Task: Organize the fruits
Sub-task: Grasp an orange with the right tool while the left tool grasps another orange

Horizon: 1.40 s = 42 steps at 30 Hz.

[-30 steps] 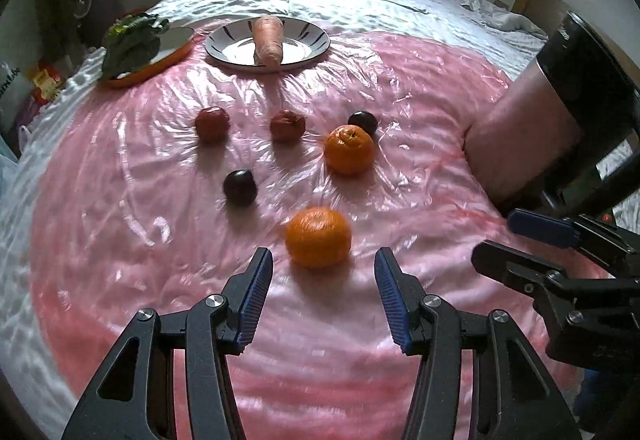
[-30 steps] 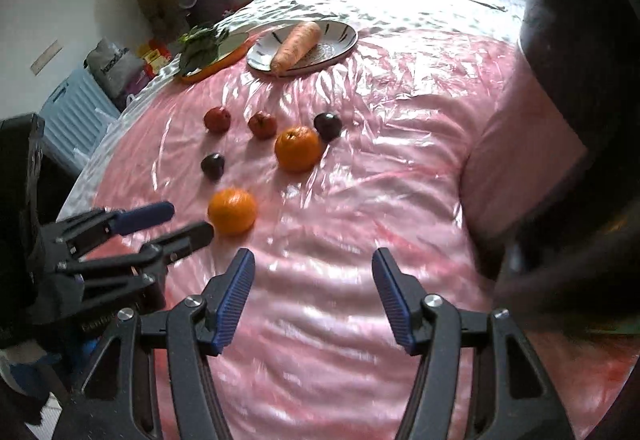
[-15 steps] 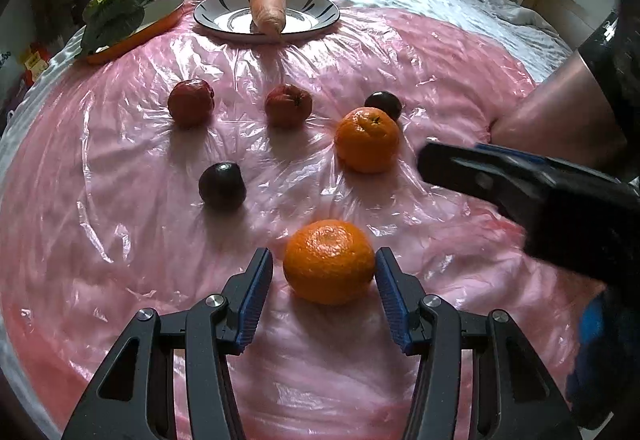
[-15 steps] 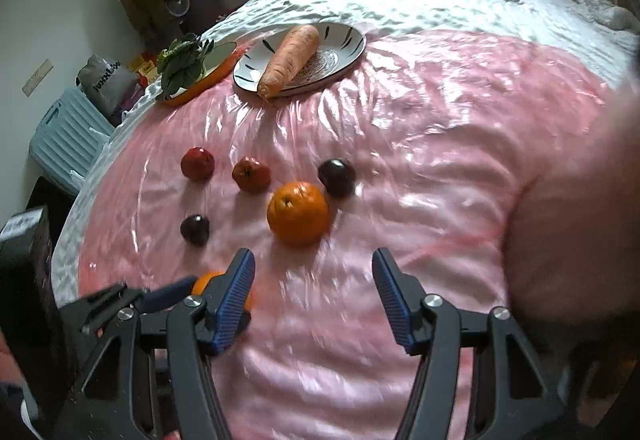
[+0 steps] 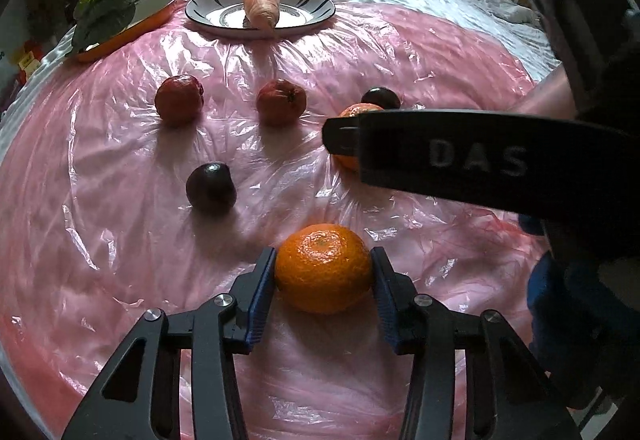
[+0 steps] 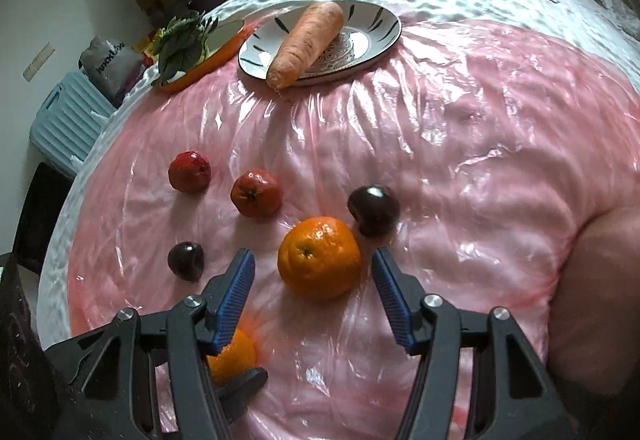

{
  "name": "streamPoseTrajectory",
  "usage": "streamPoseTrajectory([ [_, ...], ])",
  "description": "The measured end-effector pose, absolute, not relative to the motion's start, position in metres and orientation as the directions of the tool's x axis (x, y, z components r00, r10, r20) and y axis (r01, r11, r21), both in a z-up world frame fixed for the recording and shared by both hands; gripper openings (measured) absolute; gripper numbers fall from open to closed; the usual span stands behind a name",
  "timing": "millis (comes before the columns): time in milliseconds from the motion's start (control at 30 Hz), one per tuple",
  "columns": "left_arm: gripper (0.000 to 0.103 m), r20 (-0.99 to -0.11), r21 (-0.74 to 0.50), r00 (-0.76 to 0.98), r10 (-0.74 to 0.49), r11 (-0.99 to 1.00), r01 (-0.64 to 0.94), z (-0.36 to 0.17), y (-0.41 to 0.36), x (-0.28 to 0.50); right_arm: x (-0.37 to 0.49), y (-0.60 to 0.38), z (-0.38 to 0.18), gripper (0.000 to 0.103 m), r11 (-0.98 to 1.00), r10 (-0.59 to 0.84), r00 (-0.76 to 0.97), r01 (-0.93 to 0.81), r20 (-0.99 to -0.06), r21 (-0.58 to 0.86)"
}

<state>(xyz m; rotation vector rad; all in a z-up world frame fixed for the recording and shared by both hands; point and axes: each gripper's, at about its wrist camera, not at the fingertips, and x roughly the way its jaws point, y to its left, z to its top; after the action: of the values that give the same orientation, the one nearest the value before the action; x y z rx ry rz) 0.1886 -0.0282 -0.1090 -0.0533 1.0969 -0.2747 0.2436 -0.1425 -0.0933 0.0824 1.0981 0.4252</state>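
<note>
Fruits lie on a pink plastic sheet. My left gripper (image 5: 324,272) has its blue pads touching both sides of the near orange (image 5: 323,267), which rests on the sheet. My right gripper (image 6: 314,272) is open, its pads either side of and just short of the far orange (image 6: 319,257). Two red fruits (image 5: 179,105) (image 5: 281,107) and two dark plums (image 5: 211,186) (image 5: 380,98) lie around them. In the right wrist view the near orange (image 6: 232,356) shows low left, behind my right gripper's left finger.
A striped plate (image 5: 320,6) holding a carrot (image 5: 262,2) stands at the back. An orange-rimmed dish with leafy greens (image 5: 106,14) is at the back left. The right gripper's black body (image 5: 460,160) crosses the left wrist view. A blue suitcase (image 6: 68,120) stands beside the bed.
My left gripper has moved forward and closed its pads onto the near orange. My right gripper has moved forward over the sheet up to the far orange.
</note>
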Motion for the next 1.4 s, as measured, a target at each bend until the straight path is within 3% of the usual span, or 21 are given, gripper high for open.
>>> streamPoseTrajectory([
  [167, 0.041, -0.867, -0.178, 0.43, -0.251, 0.963, 0.201, -0.11, -0.027, 0.187, 0.248, -0.135, -0.102, 0.101, 0.922, 0.35, 0.367, -0.295, -0.862, 0.25],
  [267, 0.041, -0.866, -0.179, 0.432, -0.253, 0.962, 0.205, -0.11, -0.026, 0.186, 0.251, -0.13, -0.107, 0.091, 0.927, 0.331, 0.362, -0.299, -0.872, 0.228],
  [333, 0.041, -0.865, -0.176, 0.433, -0.252, 0.962, 0.209, -0.11, -0.027, 0.186, 0.252, -0.13, -0.108, 0.077, 0.93, 0.323, 0.364, -0.295, -0.874, 0.221],
  [400, 0.041, -0.866, -0.17, 0.434, -0.249, 0.962, 0.212, -0.11, -0.028, 0.185, 0.253, -0.132, -0.11, 0.073, 0.932, 0.318, 0.361, -0.29, -0.877, 0.218],
  [1033, 0.039, -0.843, -0.304, 0.415, -0.341, 0.94, 0.154, -0.103, -0.009, 0.185, 0.248, -0.151, -0.102, 0.071, 0.913, 0.396, 0.375, -0.257, -0.838, 0.316],
  [1400, 0.039, -0.834, -0.313, 0.433, -0.342, 0.94, 0.139, -0.096, -0.006, 0.18, 0.237, -0.161, -0.091, 0.071, 0.911, 0.404, 0.392, -0.252, -0.827, 0.325],
])
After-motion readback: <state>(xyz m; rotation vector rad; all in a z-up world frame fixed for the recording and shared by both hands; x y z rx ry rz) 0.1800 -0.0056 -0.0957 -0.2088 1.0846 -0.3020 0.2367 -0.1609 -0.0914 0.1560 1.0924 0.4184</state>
